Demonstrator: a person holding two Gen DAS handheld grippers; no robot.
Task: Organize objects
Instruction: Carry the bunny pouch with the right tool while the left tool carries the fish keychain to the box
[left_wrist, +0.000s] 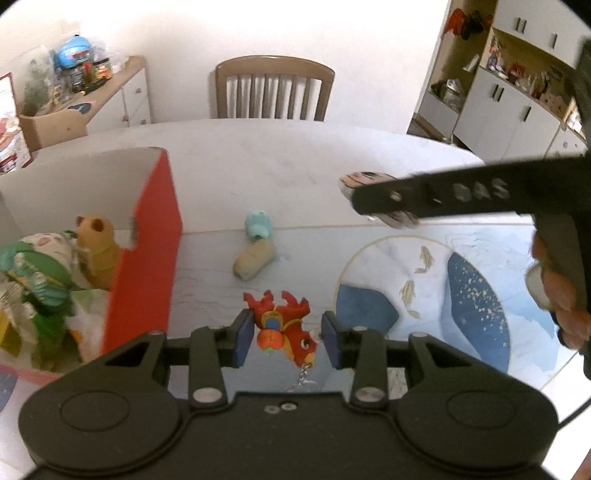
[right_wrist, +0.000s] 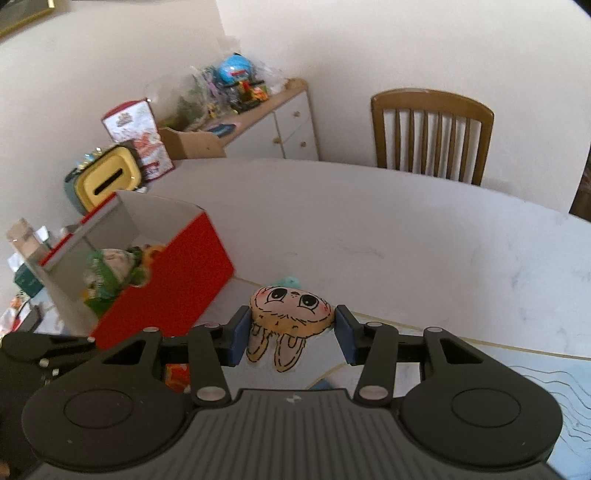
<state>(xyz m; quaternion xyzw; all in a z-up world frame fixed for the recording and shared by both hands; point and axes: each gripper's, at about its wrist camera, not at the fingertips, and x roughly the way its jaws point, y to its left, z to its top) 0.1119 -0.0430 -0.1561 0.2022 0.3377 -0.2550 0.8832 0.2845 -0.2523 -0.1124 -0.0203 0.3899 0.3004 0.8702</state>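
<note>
Red box (right_wrist: 173, 280) of plush toys (right_wrist: 110, 273)

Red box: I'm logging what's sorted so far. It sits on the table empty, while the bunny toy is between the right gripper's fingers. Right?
Not quite. The red box isn't empty: the right wrist view shows green and cream toys inside, and the left wrist view shows them too. The rest holds: the box sits on the table, and the bunny toy is between the right gripper's fingers.

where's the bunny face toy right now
In the right wrist view the bunny face toy sits between the right gripper fingers, raised above the table, right of the red box.
</note>
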